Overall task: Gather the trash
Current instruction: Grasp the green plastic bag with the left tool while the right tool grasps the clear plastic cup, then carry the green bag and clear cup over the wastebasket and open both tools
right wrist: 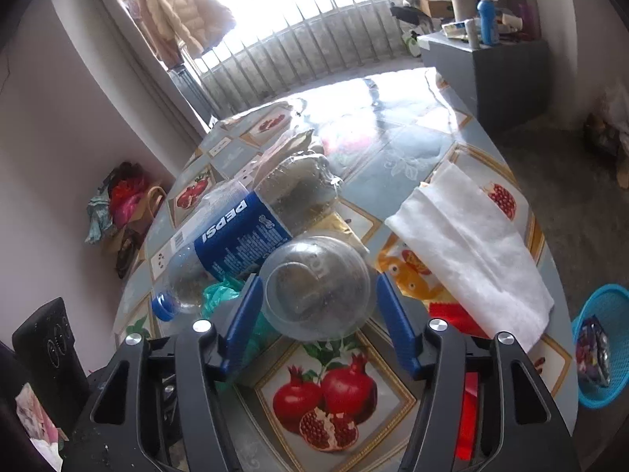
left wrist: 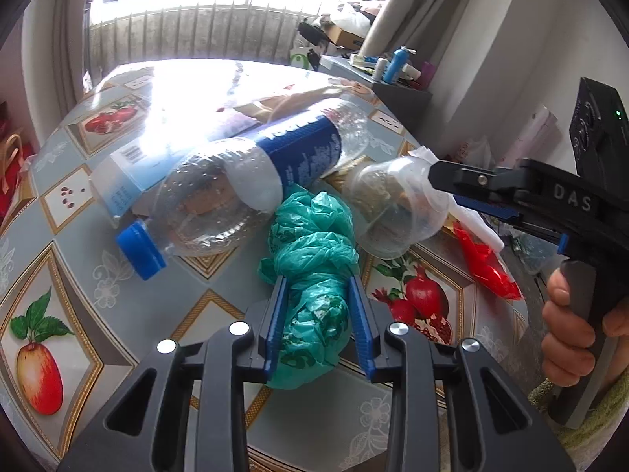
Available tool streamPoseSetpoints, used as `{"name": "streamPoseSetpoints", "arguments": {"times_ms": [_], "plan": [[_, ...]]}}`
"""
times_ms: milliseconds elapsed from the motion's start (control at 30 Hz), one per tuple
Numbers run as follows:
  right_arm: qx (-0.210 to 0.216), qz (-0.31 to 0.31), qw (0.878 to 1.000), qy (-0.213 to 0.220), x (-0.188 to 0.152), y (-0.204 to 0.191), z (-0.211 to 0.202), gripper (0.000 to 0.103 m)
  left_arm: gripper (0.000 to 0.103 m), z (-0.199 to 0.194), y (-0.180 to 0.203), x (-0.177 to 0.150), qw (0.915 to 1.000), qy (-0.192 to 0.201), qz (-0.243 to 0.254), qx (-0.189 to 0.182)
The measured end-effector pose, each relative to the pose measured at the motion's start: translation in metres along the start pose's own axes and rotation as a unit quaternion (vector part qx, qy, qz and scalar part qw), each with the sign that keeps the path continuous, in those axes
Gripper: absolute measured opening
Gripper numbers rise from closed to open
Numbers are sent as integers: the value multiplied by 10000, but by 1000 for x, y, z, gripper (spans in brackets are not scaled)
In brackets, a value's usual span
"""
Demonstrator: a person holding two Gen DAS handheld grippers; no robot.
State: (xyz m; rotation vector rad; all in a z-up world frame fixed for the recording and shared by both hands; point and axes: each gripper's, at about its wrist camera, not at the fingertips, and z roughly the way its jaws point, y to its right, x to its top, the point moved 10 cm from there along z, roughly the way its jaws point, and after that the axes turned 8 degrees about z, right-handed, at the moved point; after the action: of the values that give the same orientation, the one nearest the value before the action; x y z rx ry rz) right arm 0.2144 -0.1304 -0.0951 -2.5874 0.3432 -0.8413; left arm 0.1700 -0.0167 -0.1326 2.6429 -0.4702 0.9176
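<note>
A crumpled green plastic bag [left wrist: 314, 244] lies on the fruit-patterned table [left wrist: 129, 299]. My left gripper [left wrist: 317, 281] is shut on it, both blue pads pressing its sides. A clear plastic cup [right wrist: 316, 283] lies on its side between the jaws of my right gripper [right wrist: 318, 279], which stands open with a gap on each side. In the left wrist view the right gripper [left wrist: 444, 188] comes in from the right at the cup [left wrist: 393, 208], held by a hand [left wrist: 566, 338]. An empty Pepsi bottle [left wrist: 255, 181] with a blue cap lies behind the bag.
A white napkin [right wrist: 471, 247] and a red wrapper [left wrist: 487, 267] lie at the table's right side. A flattened carton [left wrist: 122, 181] sits under the bottle. A blue basket [right wrist: 601, 295] with some trash stands on the floor to the right. A grey cabinet [right wrist: 503, 74] is behind.
</note>
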Motion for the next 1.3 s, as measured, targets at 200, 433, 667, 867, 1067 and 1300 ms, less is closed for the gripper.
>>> {"name": "streamPoseSetpoints", "arguments": {"times_ms": [200, 433, 667, 867, 1067, 1300], "plan": [[45, -177, 9996, -206, -1, -10, 24, 64, 30, 0, -2, 0, 9999, 36, -109, 33], [139, -107, 9993, -342, -7, -15, 17, 56, 30, -2, 1, -2, 9999, 41, -144, 8], [298, 236, 9977, -553, -20, -8, -16, 56, 30, -2, 0, -2, 9999, -10, -117, -75], [193, 486, 9933, -1030, -54, 10, -40, 57, 32, 0, 2, -1, 9998, -79, -68, -157], [-207, 427, 9939, -998, -70, 25, -28, 59, 42, 7, 10, -6, 9996, -216, 136, -101], [-326, 175, 9950, -929, -75, 17, -18, 65, 42, 13, 5, -8, 9997, -234, 74, 20]]}}
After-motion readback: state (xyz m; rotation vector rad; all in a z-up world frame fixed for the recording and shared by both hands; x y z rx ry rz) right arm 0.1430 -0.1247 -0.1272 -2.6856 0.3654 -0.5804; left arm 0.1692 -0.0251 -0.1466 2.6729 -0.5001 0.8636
